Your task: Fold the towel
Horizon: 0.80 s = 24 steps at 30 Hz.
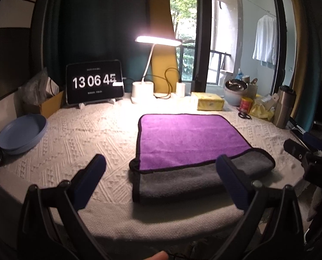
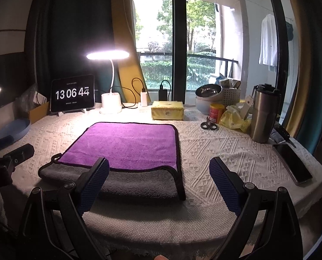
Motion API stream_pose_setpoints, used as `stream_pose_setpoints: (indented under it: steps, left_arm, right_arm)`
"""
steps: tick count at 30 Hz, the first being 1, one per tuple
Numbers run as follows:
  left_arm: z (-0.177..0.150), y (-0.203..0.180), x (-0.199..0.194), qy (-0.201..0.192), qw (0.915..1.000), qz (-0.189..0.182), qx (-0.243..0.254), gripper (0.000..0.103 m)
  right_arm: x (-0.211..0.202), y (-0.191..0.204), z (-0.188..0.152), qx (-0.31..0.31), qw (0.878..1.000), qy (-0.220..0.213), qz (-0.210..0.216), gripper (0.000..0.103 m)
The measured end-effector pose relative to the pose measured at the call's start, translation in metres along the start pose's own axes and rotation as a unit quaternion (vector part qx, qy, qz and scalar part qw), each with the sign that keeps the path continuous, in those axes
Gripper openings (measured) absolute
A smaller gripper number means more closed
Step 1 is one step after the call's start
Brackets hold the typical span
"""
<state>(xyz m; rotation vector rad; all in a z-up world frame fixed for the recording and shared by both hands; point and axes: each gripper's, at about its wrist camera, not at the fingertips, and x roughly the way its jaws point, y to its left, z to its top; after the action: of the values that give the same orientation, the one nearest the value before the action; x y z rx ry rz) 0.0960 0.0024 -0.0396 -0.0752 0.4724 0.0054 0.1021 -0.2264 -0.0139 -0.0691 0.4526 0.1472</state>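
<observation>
My fingers (image 1: 232, 182) were spread wide on both grippers and pinched nothing. The left gripper (image 1: 161, 173) hung over the near edge of the table, its gap framing the towel's near left corner; the right gripper (image 2: 159, 178) hung the same way, its left finger over the towel's near edge.

The table (image 2: 225, 151), under a white textured cloth, was the largest thing before me, and the towel (image 2: 128, 145) lay flat near its middle, well apart from the clutter at the back.

I judged one fold done: the purple face lay on top, and a grey band (image 1: 178, 179) of the under layer stuck out along the near side, so the edges did not meet squarely. The near right corner (image 1: 262, 158) bulged and curled a little.

What was left, as I judged it, was at least one more fold across, and perhaps squaring the uneven edge first. Neither gripper touched the cloth yet.
</observation>
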Motion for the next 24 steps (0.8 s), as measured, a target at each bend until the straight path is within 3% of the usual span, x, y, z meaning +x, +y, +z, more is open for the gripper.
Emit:
stream_pose_setpoints:
  steps: [5, 9, 13, 19, 24]
  left_arm:
    - [-0.003, -0.004, 0.023, 0.03, 0.9995, -0.003, 0.01, 0.102]
    - [-0.007, -0.002, 0.04, 0.05, 0.9987, -0.004, 0.006, 0.102]
    - [-0.007, 0.003, 0.053, 0.064, 0.9979, -0.002, -0.002, 0.101]
    - [-0.014, 0.011, 0.079, 0.104, 0.9944, -0.002, -0.02, 0.089]
    - [-0.022, 0.011, 0.097, 0.133, 0.991, 0.005, -0.013, 0.088]
  right_arm:
    - [0.019, -0.008, -0.001, 0.004, 1.0, 0.016, 0.004, 0.094]
    - [0.037, -0.011, -0.004, 0.007, 0.999, 0.04, 0.015, 0.082]
    - [0.051, -0.012, -0.007, 0.011, 0.998, 0.055, 0.025, 0.08]
    - [0.071, -0.017, -0.011, 0.016, 0.996, 0.077, 0.033, 0.07]
    - [0.086, -0.022, -0.014, 0.028, 0.994, 0.098, 0.042, 0.069]
